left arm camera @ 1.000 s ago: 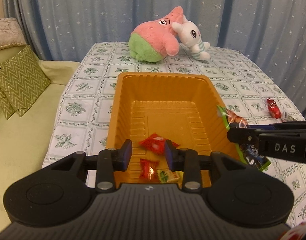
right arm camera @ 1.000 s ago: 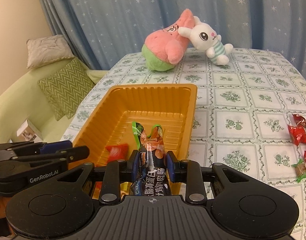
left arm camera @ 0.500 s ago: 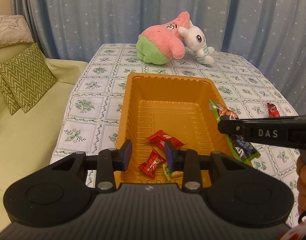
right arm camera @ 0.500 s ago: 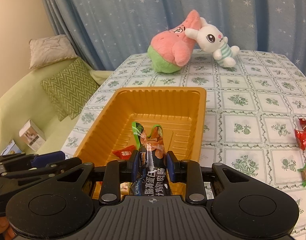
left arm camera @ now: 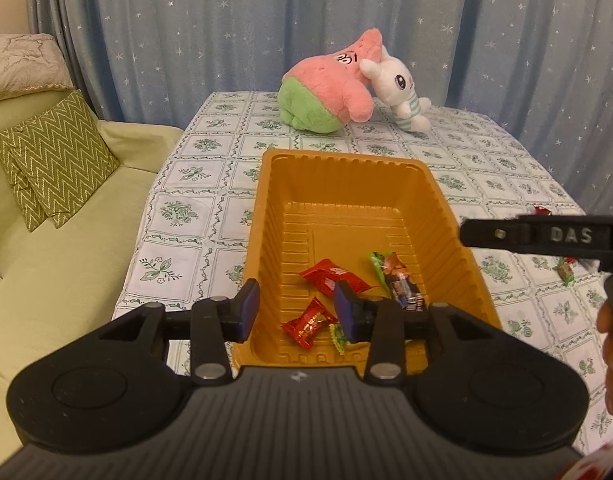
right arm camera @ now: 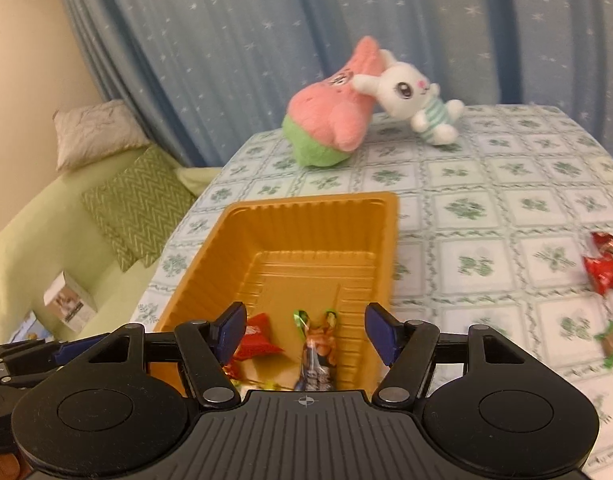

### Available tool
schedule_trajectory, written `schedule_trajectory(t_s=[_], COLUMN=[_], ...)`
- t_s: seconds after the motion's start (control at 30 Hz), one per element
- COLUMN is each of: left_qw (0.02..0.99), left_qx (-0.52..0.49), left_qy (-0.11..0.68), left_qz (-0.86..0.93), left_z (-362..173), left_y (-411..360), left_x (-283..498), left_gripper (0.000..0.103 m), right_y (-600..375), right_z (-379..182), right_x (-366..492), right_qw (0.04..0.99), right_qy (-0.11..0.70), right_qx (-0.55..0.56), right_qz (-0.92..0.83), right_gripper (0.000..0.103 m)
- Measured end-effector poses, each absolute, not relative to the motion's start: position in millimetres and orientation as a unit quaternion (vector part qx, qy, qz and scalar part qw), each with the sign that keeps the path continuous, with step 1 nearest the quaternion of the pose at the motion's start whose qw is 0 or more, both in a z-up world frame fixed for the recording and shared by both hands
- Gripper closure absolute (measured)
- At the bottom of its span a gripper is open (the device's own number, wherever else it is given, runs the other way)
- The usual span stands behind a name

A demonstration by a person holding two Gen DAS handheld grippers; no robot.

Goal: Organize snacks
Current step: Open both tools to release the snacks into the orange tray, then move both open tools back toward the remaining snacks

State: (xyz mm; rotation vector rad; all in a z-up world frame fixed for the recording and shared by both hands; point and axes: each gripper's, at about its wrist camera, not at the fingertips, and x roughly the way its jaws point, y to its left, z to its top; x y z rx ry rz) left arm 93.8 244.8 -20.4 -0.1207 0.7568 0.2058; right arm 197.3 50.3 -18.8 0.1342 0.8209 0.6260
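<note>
Right hand-held gripper (right arm camera: 304, 326), just opened, hangs released above snack packet (right arm camera: 317, 354) in tray (right arm camera: 306, 216).

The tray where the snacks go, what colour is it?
The tray is orange all over, with ridged walls. It shows best in the left wrist view.

Warm, dim indoor light gives both views a yellowish cast, with soft shadows and no hard glare. The left wrist view is fairly sharp; the right wrist view is smeared by motion, blurring the floral checked tablecloth (right arm camera: 506, 208) and the red-wrapped candies (right arm camera: 602, 268) at the right. Fisheye bending curves the star-dotted blue curtain (left arm camera: 266, 24), and the corners go black
</note>
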Motion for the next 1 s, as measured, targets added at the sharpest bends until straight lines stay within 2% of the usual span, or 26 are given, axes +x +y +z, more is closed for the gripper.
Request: schedule_trajectory(t_s=[0.13,0.23,0.43,0.73,1.0], left_qw=[0.926,0.928,0.933,0.937,0.937], left_qx=[-0.061,-0.070,-0.078,-0.102,-0.096], left_qy=[0.360,0.353,0.341,0.328,0.333], left_qz=[0.097,0.096,0.083,0.062,0.038], left_z=[-11.3,-3.9,10.2,17.6,17.8], left_y=[232.1,221.3,192.6,148.0,111.2], left_x=[84.3,75.5,58.2,41.4,39.7], left_gripper=[0.060,0.048,0.044,0.024,0.021], right_y=[19.6,-3.4,-40.7,-97.5,-139.8], right_z=[-13.9,-8.2,-1.7,1.3,2.1], right_x=[186.0,173.4,142.8,112.8,102.5], right_qw=[0.873,0.879,0.887,0.899,0.907], right_qy=[0.393,0.390,0.389,0.385,0.383], right_qx=[0.077,0.083,0.076,0.063,0.064], right_qz=[0.278,0.261,0.238,0.198,0.165], right_gripper=[0.037,0.037,0.037,0.037,0.037])
